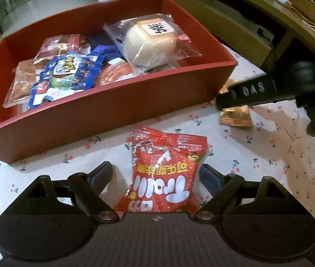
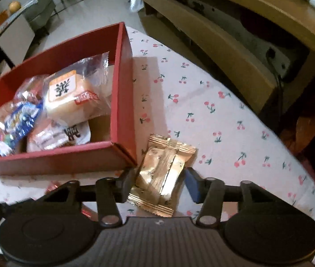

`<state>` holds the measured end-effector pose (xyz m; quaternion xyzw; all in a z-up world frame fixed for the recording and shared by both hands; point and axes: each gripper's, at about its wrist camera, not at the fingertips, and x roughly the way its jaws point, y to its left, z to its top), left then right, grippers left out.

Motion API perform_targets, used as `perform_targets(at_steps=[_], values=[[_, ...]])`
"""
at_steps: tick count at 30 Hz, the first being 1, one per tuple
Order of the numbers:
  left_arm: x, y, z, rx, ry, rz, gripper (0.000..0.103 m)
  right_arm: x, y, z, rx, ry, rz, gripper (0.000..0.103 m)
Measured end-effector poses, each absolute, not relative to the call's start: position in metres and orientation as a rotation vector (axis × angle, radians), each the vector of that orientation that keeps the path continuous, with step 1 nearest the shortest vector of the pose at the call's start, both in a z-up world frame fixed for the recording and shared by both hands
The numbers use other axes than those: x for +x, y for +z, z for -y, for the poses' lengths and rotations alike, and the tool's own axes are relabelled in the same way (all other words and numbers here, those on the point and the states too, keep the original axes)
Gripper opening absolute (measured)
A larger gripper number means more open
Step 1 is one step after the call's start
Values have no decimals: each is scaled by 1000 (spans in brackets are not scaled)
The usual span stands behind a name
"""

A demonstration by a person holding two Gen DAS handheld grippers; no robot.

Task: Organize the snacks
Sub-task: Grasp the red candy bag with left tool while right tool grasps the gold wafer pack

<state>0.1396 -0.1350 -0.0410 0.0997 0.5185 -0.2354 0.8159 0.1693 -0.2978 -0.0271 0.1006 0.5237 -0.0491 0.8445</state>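
The left hand-held gripper (image 1: pixel 156 173) points steeply down at the desk (image 1: pixel 257 146) with its jaws spread wide. A red snack bag (image 1: pixel 164 173) lies flat on the cherry-print cloth between the two fingers; the left finger (image 1: pixel 100 173) stands clear of it, and the right one sits just beside the bag's edge, though whether it touches cannot be told.

Beyond the bag stands a red box (image 1: pixel 104 115), its near wall just past the bag's top seam. Inside lie several packets: a wrapped round bun (image 1: pixel 150 42) towards the far right corner, a blue packet (image 1: pixel 68 75) at the near left, and clear-wrapped snacks under and around them.

The right hand-held gripper (image 2: pixel 159 182) also tilts steeply down, at the box's near right corner (image 2: pixel 124 153). Its jaws stand narrow around a small gold packet (image 2: pixel 164 178) lying on the cloth. The left pad meets the packet's edge, while a slight gap shows beside the blue right pad (image 2: pixel 193 184), so a firm grip cannot be confirmed. In the left wrist view, the right gripper's dark finger crosses over that gold packet beside the box.
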Motion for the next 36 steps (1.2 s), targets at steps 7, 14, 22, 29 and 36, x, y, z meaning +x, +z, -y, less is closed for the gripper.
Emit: perform_targets(at_steps=[7,14,22,29,36], values=[[141,-39,127,198,-500,-1113,90,144,-22,303,178,-31,-1145,57],[142,-40,127,198,-492,-1105,92,123,-7,295,158,25,-1124,57],[142,-47,144,294,-471,-1058,90,130,-6,294,171,37,-1116,57],[131,-38,129,230,-431,-1063,64,127,2,291,168,80,-1084,57],[108,-34,106,188,-343,-1099,61,110,20,281,165,137,-1032,57]])
